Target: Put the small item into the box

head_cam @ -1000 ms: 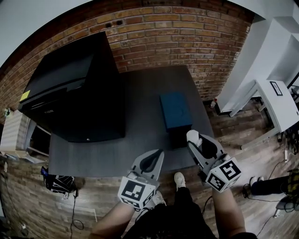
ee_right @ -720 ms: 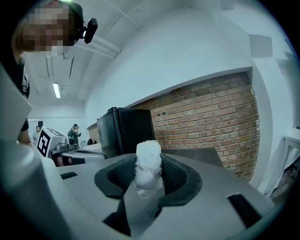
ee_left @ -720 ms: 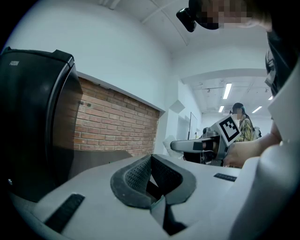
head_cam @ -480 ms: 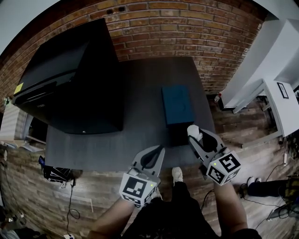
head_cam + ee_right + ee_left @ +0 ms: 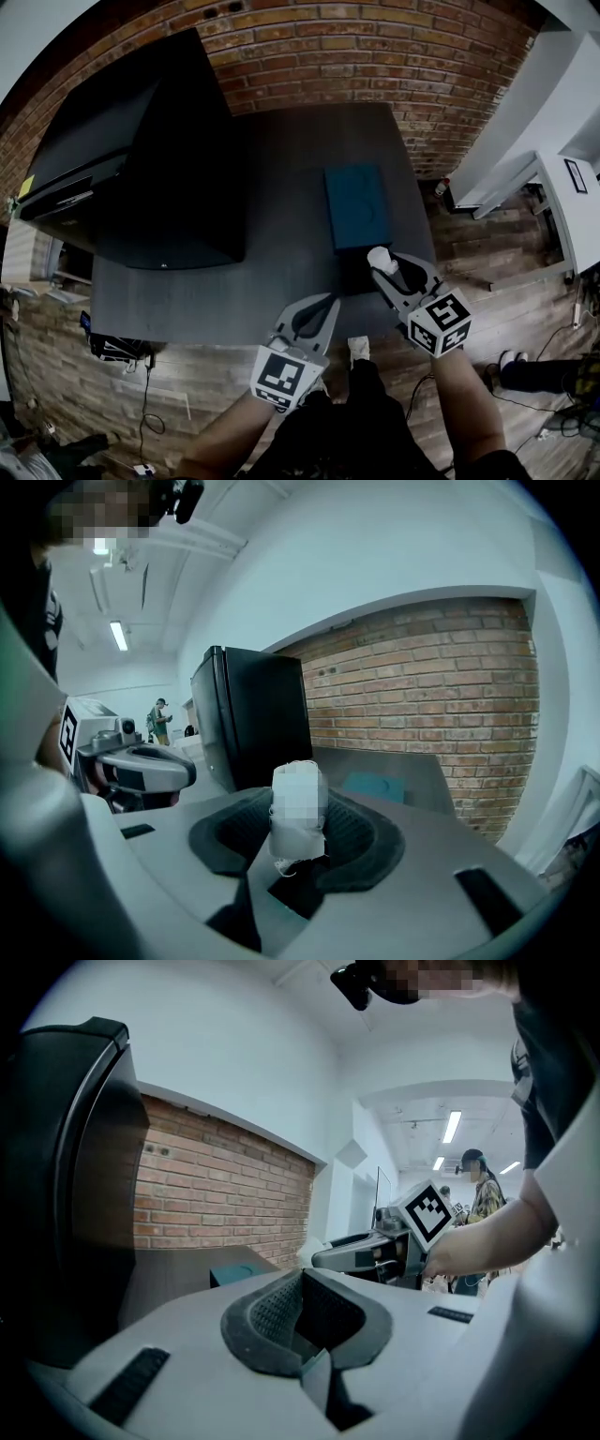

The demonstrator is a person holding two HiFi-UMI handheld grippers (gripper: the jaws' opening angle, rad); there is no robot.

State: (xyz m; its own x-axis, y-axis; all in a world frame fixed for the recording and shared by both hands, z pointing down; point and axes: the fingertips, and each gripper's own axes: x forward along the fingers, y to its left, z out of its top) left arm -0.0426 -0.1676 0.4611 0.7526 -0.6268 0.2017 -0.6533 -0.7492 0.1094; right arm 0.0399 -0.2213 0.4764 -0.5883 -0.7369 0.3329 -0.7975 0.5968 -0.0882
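Note:
A small white item (image 5: 381, 259) is pinched at the tips of my right gripper (image 5: 388, 272), just off the near right corner of the teal box (image 5: 357, 205). That box lies closed on the dark grey table (image 5: 281, 178). In the right gripper view the white item (image 5: 298, 806) stands upright between the pads, with the teal box (image 5: 373, 786) beyond it. My left gripper (image 5: 328, 302) hovers over the table's near edge, jaws together and empty. In its own view the left gripper (image 5: 302, 1321) holds nothing, and the teal box (image 5: 234, 1272) lies ahead.
A large black case (image 5: 141, 159) fills the table's left half. A brick wall (image 5: 319, 56) backs the table. White furniture (image 5: 553, 141) stands at the right. A dark bag (image 5: 117, 345) lies on the wood floor at the left. A person (image 5: 480, 1194) stands far off.
My right gripper has moved a little forward and left with the white item, closer to the teal box's near corner. The left gripper has barely shifted.

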